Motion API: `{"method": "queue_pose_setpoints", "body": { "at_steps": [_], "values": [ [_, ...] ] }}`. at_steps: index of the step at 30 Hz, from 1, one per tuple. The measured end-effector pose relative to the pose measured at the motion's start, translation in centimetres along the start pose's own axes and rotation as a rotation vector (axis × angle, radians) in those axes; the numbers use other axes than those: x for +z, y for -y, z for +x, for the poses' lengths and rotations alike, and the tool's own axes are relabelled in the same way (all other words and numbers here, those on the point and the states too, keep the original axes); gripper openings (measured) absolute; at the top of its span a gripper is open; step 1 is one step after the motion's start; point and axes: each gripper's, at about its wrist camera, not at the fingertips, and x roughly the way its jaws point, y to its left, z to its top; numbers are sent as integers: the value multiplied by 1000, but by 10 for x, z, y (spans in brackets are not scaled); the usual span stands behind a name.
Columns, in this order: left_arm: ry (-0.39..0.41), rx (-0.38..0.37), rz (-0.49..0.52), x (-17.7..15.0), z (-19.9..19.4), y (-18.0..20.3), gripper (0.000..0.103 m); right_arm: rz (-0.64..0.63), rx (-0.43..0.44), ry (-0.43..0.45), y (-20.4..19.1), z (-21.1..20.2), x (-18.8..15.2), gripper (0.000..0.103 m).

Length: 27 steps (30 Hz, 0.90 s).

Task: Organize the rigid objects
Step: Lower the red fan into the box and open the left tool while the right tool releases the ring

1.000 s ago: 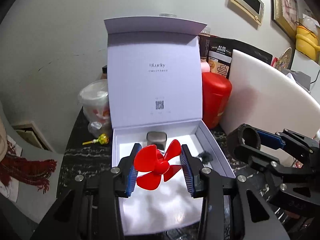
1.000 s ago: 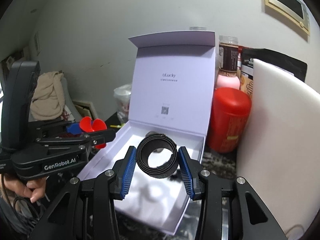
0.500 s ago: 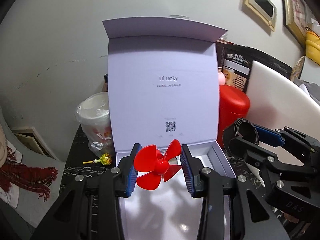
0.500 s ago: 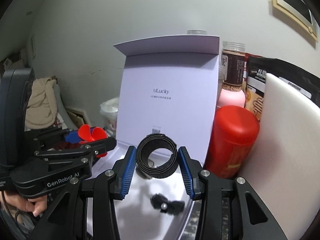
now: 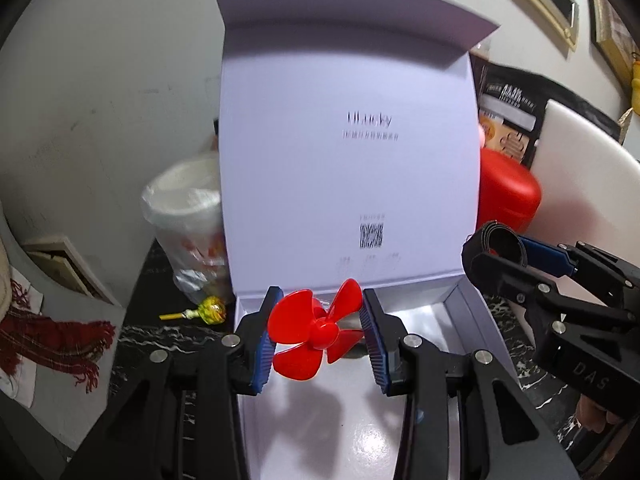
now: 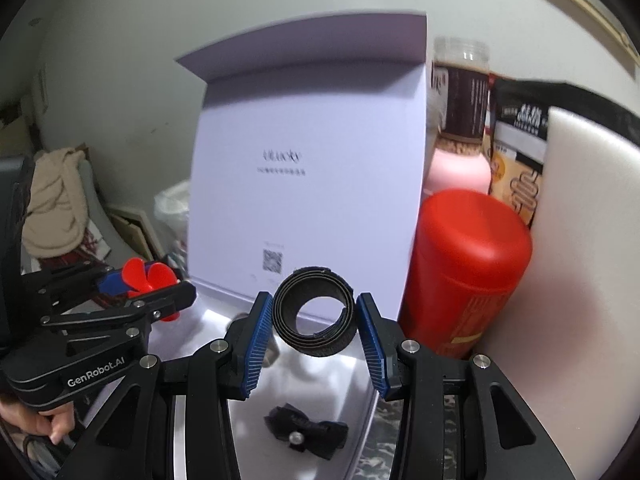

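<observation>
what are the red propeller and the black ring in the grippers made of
Red four-bladed propeller: looks like moulded plastic, smooth with a slight sheen on the blades. Black coiled ring: seems a rolled strap, perhaps hook-and-loop fabric, matte, with layered windings and a fuzzy loose end; the exact material is unclear.

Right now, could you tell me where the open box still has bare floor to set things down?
The box floor is bare below the fan in the left gripper. It is busier beside the right wall, where a black clip lies below the strap roll in the right gripper.
</observation>
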Motion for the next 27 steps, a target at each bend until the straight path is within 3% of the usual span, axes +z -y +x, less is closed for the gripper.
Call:
{"method": "queue_pose_setpoints", "body": {
  "at_steps": [5, 8, 16, 21, 27],
  "values": [
    [-22, 3, 1, -5, 10, 2, 39, 8, 0, -51, 4, 19, -3, 42],
    [-62, -42, -17, -7, 19, 0, 39, 20, -5, -79, 7, 27, -5, 42],
    [-131, -13, -6, -11, 35, 3, 39, 24, -22, -138, 9, 44, -11, 42],
    [-161, -13, -53, -12, 43, -3, 39, 20, -34, -153, 10, 49, -12, 43],
    [-229, 47, -71, -9, 54, -6, 42, 20, -42, -153, 8, 52, -10, 47]
  ]
}}
